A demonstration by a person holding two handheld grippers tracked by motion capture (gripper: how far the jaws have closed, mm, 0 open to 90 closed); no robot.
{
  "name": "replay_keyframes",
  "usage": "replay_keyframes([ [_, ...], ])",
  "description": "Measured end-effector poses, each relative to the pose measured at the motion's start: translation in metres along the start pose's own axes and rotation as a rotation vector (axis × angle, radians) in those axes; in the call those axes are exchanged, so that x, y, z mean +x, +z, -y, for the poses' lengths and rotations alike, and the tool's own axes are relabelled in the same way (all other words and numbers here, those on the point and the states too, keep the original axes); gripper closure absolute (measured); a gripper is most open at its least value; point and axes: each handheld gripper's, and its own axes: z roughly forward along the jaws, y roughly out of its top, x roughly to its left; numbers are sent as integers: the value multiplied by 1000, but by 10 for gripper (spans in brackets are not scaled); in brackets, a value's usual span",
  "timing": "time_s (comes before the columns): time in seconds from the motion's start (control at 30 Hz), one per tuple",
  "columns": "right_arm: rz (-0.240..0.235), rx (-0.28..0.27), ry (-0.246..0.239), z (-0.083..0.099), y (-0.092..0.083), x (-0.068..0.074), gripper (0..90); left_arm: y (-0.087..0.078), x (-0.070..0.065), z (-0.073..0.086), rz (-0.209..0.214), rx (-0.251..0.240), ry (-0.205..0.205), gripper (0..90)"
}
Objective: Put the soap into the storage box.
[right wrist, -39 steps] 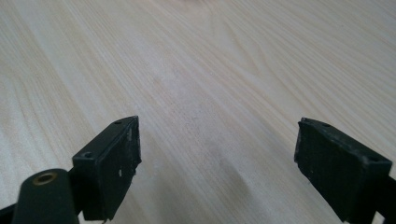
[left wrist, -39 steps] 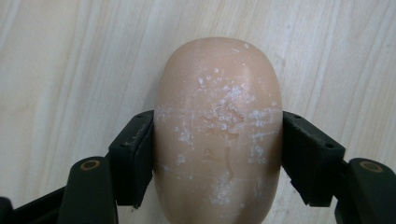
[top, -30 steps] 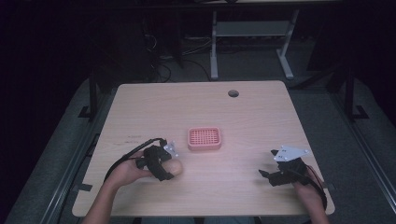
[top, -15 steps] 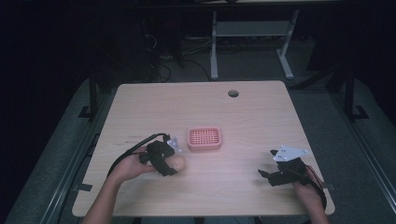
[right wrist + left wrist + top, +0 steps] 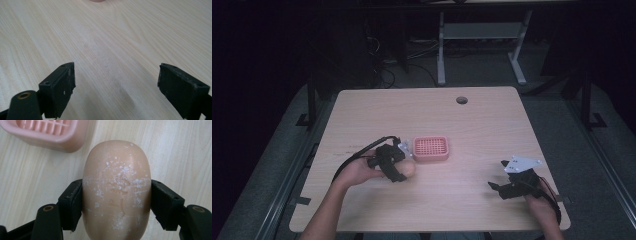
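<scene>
A peach-coloured oval soap bar point(image 5: 116, 190) with white flecks sits between the two black jaws of my left gripper point(image 5: 116, 205), which is shut on its sides. From above, the soap bar point(image 5: 408, 169) and left gripper point(image 5: 398, 168) are just left of and in front of a pink slotted soap dish point(image 5: 430, 148) at mid-table. The pink soap dish point(image 5: 47, 132) fills the top left corner of the left gripper view. My right gripper point(image 5: 497, 186) rests near the table's front right; its jaws point(image 5: 116, 87) stand wide apart over bare wood with nothing between them.
The light wooden table point(image 5: 422, 115) has a round cable hole point(image 5: 461, 100) at the back right. A black cable point(image 5: 354, 157) loops from the left gripper. Beyond the far edge stand a white desk frame point(image 5: 482, 35) and dark floor.
My left gripper has carried the soap bar to the right and a little forward, closer to the pink dish. The right gripper has hardly moved.
</scene>
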Motion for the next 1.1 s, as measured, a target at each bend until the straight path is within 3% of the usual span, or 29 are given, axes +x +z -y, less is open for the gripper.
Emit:
replay_keyframes([
  [1.1,-5,-9,-4,-1,1,0,140,-3,21,-34,5,6,23,320],
])
